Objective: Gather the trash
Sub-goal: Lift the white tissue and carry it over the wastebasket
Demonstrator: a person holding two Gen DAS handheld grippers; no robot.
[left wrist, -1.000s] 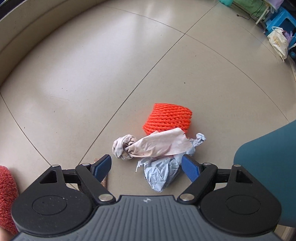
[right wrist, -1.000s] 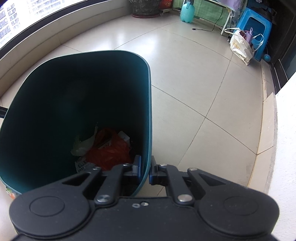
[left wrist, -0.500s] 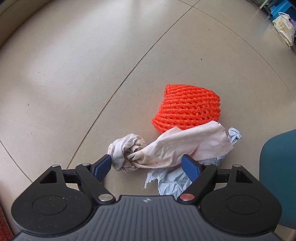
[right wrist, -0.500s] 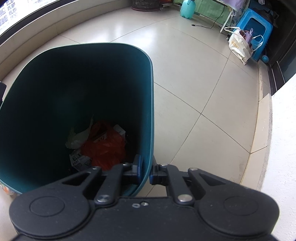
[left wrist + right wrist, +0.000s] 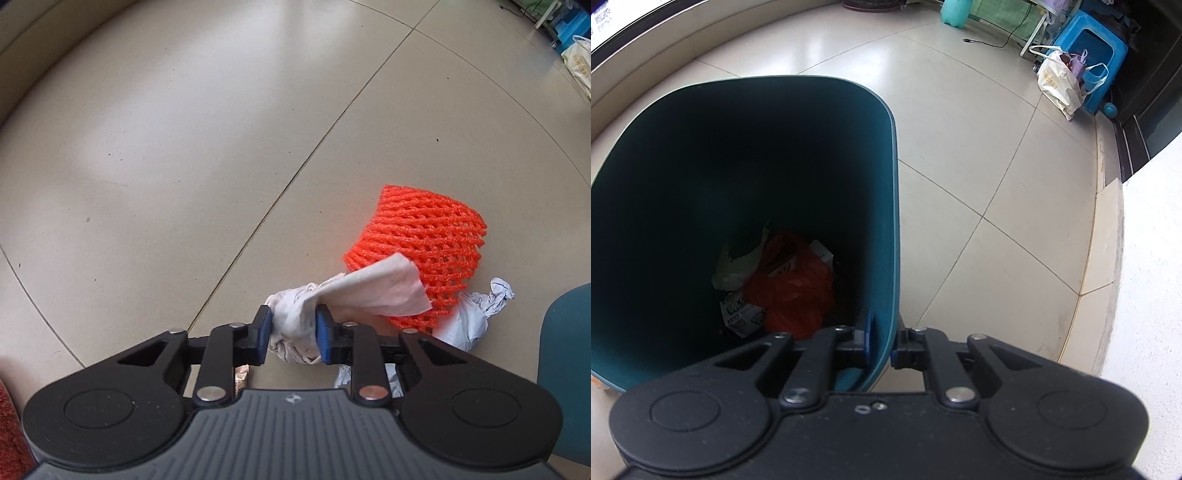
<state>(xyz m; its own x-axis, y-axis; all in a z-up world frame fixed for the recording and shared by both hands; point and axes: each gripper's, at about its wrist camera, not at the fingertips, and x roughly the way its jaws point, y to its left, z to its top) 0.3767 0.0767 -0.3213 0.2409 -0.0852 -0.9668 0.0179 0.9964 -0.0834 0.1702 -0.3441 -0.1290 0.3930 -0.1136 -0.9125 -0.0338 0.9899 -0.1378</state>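
Left gripper (image 5: 291, 334) jaws closing on crumpled tissue (image 5: 295, 325): light, soft, compressible; grip bunched end. Right gripper (image 5: 882, 343) clamped on bin (image 5: 892, 206) rim.

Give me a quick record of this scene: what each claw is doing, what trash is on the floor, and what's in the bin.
left claw: closing on the crumpled cloth
right claw: shut on the bin wall
floor trash: orange net, grey paper, both next to the cloth
net and cloth: cloth flap overlaps the net
bin contents: red bag, pale wrapper, printed paper
bin fill: low, bottom only
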